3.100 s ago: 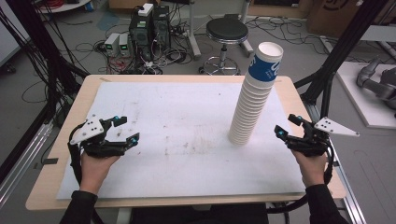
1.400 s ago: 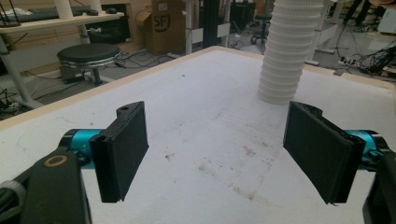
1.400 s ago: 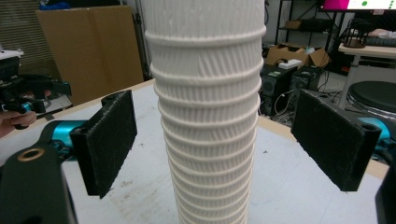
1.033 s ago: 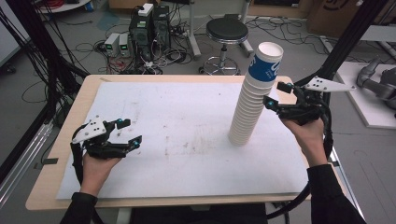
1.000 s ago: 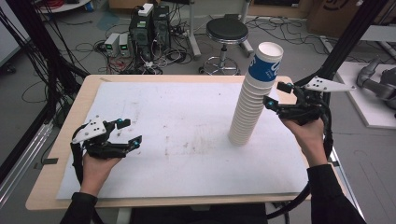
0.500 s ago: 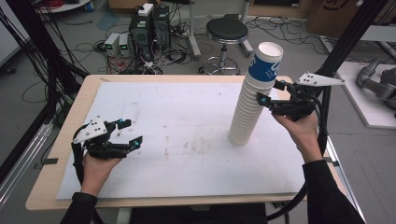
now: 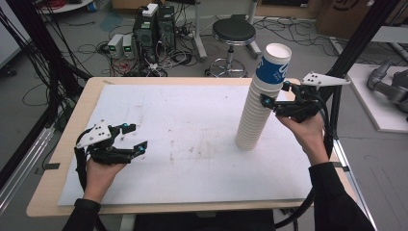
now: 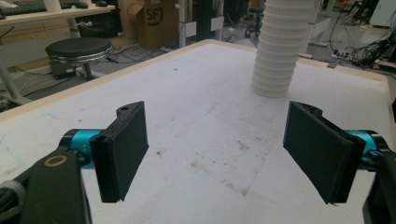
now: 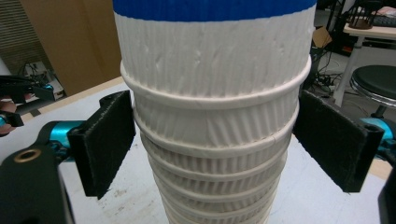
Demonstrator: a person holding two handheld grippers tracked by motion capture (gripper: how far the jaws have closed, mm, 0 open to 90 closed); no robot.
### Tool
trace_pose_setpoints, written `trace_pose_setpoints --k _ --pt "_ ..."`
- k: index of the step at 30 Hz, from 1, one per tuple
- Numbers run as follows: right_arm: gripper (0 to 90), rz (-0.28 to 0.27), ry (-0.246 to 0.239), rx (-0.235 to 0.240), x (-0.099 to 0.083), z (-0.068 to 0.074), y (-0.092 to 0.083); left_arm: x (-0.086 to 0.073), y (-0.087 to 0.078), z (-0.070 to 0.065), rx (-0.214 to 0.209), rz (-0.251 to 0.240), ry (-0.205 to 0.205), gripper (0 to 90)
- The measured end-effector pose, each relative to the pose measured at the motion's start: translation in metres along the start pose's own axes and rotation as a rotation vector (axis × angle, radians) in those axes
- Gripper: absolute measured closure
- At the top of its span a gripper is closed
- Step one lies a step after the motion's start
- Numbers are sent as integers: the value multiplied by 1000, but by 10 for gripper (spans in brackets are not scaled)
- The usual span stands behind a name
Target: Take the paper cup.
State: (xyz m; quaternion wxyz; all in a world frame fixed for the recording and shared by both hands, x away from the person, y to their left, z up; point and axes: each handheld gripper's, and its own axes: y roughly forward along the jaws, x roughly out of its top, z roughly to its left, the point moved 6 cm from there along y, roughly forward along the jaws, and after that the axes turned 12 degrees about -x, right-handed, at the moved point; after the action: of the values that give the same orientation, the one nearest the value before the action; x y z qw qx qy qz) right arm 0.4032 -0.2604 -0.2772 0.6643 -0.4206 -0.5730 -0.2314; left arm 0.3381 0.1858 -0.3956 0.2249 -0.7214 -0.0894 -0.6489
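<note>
From the high view, a tall stack of paper cups [image 7: 260, 103] stands on the white sheet [image 7: 192, 139] covering the table [image 7: 62, 159], toward the right edge and nearer the far side; the top cup [image 7: 273, 65] is blue with a white rim. The right gripper [image 7: 275, 94] is raised beside the upper part of the stack, one jaw on either side of it. The left gripper [image 7: 134, 137] rests low near the left edge of the table, well apart from the stack, with its jaws spread and nothing between them.

In the left gripper view, the two black pads [image 8: 125, 147] stand wide apart over the bare, stained sheet — the bottom of the stack [image 8: 280, 51] rises farther off, near the far edge.

In the right gripper view, the stack [image 9: 212, 116] sits between the jaws just under the blue band. The pads [image 9: 109, 140] flank the rims — the left one looks to be at the rim, the right one stands clear, so the jaws are spread around the cups, not pinching them.
</note>
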Motion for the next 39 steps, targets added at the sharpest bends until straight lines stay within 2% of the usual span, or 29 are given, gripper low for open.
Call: trace_pose_setpoints --k 34,39 --pt "127 -4 30 0 0 0 6 -2 7 -5 -23 19 1 218" --pt "127 0 7 -5 0 0 7 -2 7 -5 -23 18 1 218"
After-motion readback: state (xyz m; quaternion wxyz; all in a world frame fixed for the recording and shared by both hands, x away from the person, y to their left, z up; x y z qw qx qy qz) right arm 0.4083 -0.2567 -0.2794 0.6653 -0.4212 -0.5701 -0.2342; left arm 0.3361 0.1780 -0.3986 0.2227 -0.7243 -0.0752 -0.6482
